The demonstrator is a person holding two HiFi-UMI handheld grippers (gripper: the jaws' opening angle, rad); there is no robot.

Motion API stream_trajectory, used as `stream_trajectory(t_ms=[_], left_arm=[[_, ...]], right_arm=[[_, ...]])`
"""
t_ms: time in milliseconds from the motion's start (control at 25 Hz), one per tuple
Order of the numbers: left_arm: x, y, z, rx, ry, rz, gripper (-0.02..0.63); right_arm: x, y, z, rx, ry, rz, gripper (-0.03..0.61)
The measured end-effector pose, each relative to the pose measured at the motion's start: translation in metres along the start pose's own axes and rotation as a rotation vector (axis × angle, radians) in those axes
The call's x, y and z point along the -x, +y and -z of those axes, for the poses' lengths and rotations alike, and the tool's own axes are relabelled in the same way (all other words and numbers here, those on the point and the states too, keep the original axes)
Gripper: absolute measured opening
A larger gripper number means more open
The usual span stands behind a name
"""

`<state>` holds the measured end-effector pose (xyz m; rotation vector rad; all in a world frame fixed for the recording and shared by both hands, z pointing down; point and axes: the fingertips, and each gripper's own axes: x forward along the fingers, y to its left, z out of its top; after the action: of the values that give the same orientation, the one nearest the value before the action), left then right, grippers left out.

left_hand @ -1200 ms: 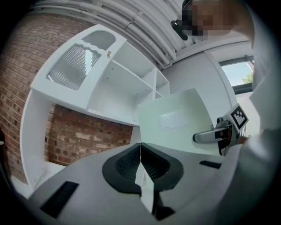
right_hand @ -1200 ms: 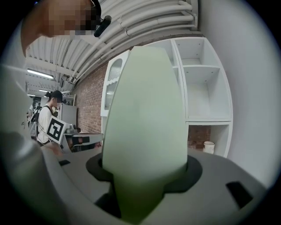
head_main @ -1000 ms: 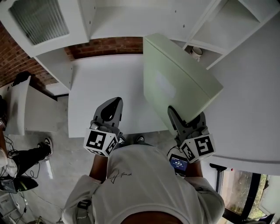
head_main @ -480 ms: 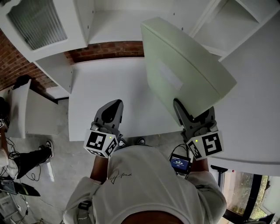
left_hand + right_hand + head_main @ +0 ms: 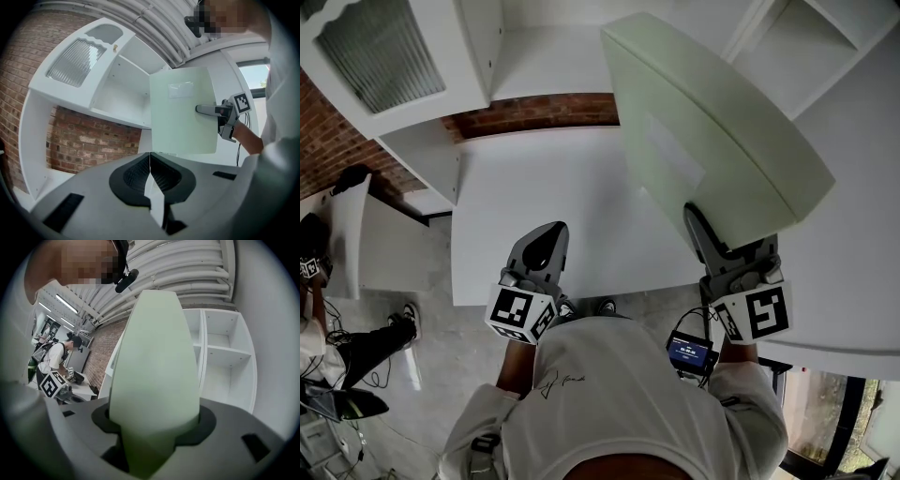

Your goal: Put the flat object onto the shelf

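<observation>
Gripping the flat object [image 5: 712,131] by its near edge, the right hand-held gripper [image 5: 698,225] has both jaws pressed onto the pale green panel. In the right gripper view the flat object [image 5: 154,362] fills the gap between the jaws of the right hand-held gripper [image 5: 152,427] and rises away from the camera.

Position of the task item: it is clear of the white counter [image 5: 581,187], held in the air above the counter's right side and tilted. Its far edge reaches up in front of the white shelf unit [image 5: 787,56] at the far right corner. It rests on no shelf board.

The left gripper view shows the flat object [image 5: 183,117] face-on, with a pale rectangular label near its upper edge. The right hand-held gripper [image 5: 206,109] is clamped on its right edge.

The left hand-held gripper [image 5: 546,234] hangs over the counter's near edge, left of the panel and well apart from it. Its own view shows the left hand-held gripper [image 5: 150,164] with jaws closed together and nothing between them.

A brick wall [image 5: 534,101] runs behind the counter's far edge.
</observation>
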<state>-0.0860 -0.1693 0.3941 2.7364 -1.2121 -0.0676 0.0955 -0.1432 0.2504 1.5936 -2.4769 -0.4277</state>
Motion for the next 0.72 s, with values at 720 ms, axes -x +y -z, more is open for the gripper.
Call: stream_trajectory(t_ms=[720], left_arm=[[-0.003,-0.009,0.002,0.008,-0.013,0.0,0.014]], right_arm=[[-0.003,-0.019,-0.062,0.164,-0.133,0.008,0.281]])
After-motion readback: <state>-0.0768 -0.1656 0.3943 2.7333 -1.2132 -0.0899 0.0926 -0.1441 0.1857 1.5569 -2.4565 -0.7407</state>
